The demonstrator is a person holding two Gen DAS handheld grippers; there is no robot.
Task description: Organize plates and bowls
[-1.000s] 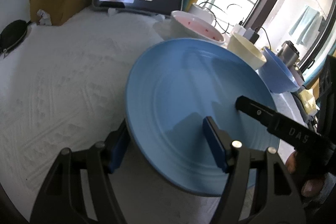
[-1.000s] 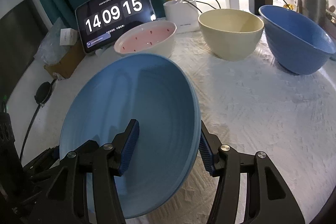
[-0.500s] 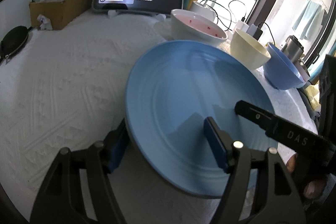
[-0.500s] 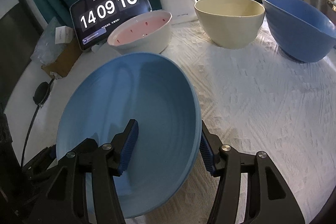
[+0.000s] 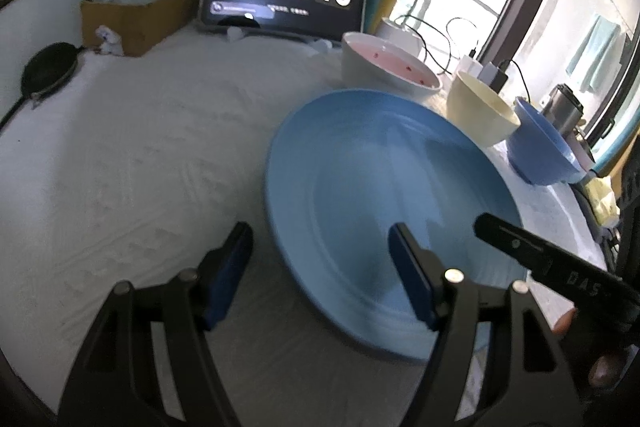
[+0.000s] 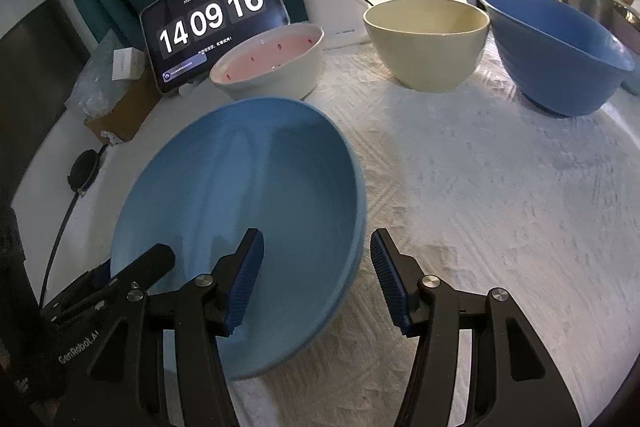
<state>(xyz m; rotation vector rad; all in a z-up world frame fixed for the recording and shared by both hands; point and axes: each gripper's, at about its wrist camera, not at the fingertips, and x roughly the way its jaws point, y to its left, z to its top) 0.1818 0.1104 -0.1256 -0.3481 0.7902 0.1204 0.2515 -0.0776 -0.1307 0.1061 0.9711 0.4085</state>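
I see a light blue plate (image 5: 384, 195) lying near the table's front edge on a white, bumpy woven cloth (image 5: 140, 155). My left gripper (image 5: 320, 267) straddles the plate's left rim, one blue ribbed pad (image 5: 410, 279) over the plate, the other outside on the cloth, jaws released with clear gaps. My right gripper (image 6: 316, 279) straddles the right rim the same way, also released. Along the table's far edge stand three bowls: a white one with a pink inside (image 6: 272, 63), a cream one (image 6: 426, 41) and a deep blue one (image 6: 556, 51), all smooth and glossy. Behind them are a tablet clock (image 6: 212, 23), a white box with cables (image 6: 340, 11), and a cardboard box with plastic bags (image 5: 132, 15) at the far left corner.
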